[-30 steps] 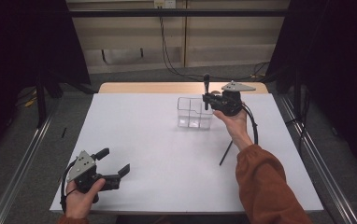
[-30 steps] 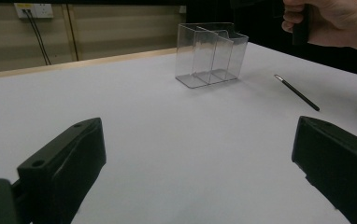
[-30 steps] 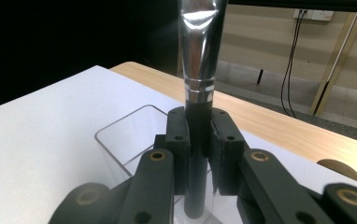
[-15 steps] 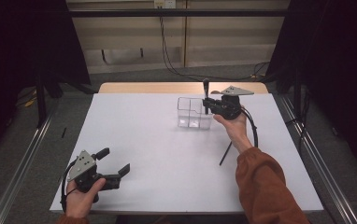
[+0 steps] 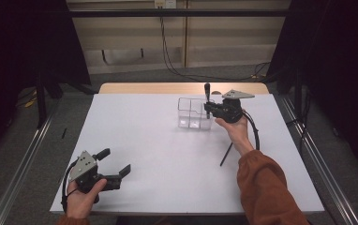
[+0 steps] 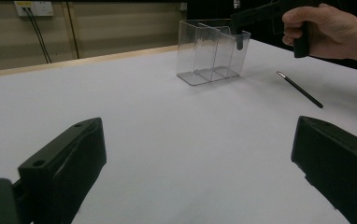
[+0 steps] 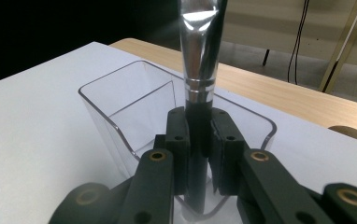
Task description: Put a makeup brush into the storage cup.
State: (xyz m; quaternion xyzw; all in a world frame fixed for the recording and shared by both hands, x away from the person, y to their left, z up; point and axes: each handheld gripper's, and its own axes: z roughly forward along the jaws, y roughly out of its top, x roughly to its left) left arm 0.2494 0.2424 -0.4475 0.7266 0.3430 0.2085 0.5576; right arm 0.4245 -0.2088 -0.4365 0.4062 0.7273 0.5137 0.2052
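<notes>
A clear plastic organiser box [image 5: 190, 114] with divided compartments stands at the table's far middle. My right gripper [image 5: 208, 109] is shut on a black-handled brush [image 5: 207, 90] with a silver ferrule, held upright. The handle's lower end dips into the box's end compartment nearest the gripper. In the right gripper view the pads [image 7: 178, 140] clamp the brush [image 7: 200, 51] over the box [image 7: 120, 79]. My left gripper [image 5: 116, 161] rests at the front left, open and holding nothing. Its own view shows the box [image 6: 204, 56] and the brush [image 6: 239, 41] far off.
A thin dark brush [image 5: 226, 154] lies flat on the white table [image 5: 158, 154] beside the right forearm, also in the left gripper view as thin brush [image 6: 300, 89]. A wooden strip edges the table's far side. Metal rails run along both sides.
The right gripper has sunk slightly with the brush, bringing the handle lower into the box. The left gripper has not moved.
</notes>
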